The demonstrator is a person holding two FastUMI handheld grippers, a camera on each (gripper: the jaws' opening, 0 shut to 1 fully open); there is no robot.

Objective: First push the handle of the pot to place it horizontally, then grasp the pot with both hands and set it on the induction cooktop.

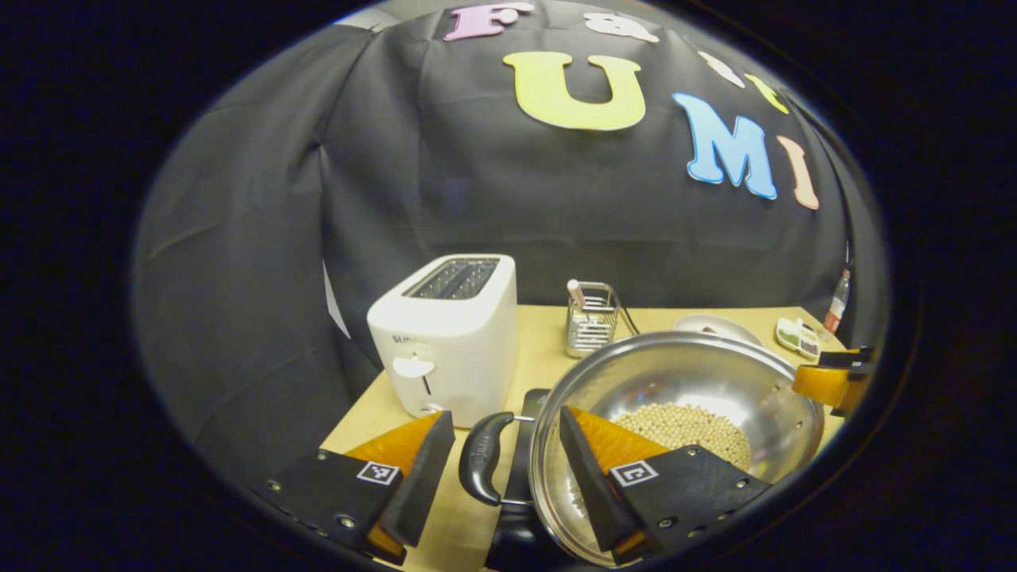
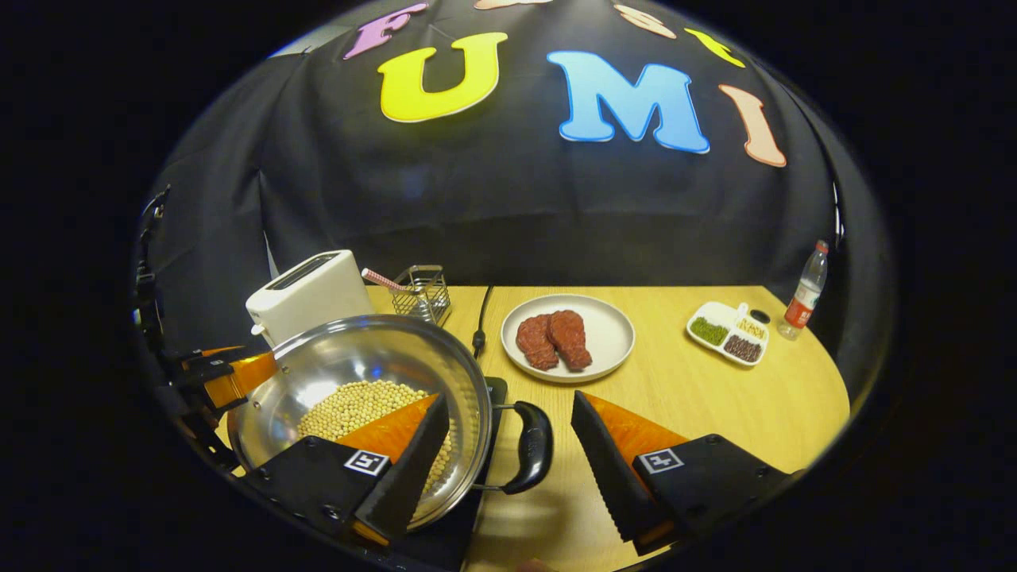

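Note:
A steel pot (image 1: 683, 373) (image 2: 357, 357) holding pale beans lies over the black induction cooktop (image 1: 522, 445) (image 2: 497, 389); whether it rests on it I cannot tell. My left gripper (image 1: 504, 477) is open, its fingers straddling the pot's black left handle (image 1: 483, 469) without touching it, the inner finger over the rim. My right gripper (image 2: 508, 469) is open too, with the black right handle (image 2: 534, 446) between its fingers. Both handles lie level. The right gripper (image 1: 834, 385) shows at the pot's far side in the left gripper view, the left gripper (image 2: 226, 373) likewise in the right gripper view.
A white toaster (image 1: 449, 342) (image 2: 306, 295) and a wire utensil rack (image 1: 589, 318) (image 2: 421, 292) stand behind the pot. A plate of meat (image 2: 568, 338), a divided dish (image 2: 727, 332), a bottle (image 2: 802, 294) and a cable (image 2: 480, 322) lie on the wooden table (image 2: 715, 413).

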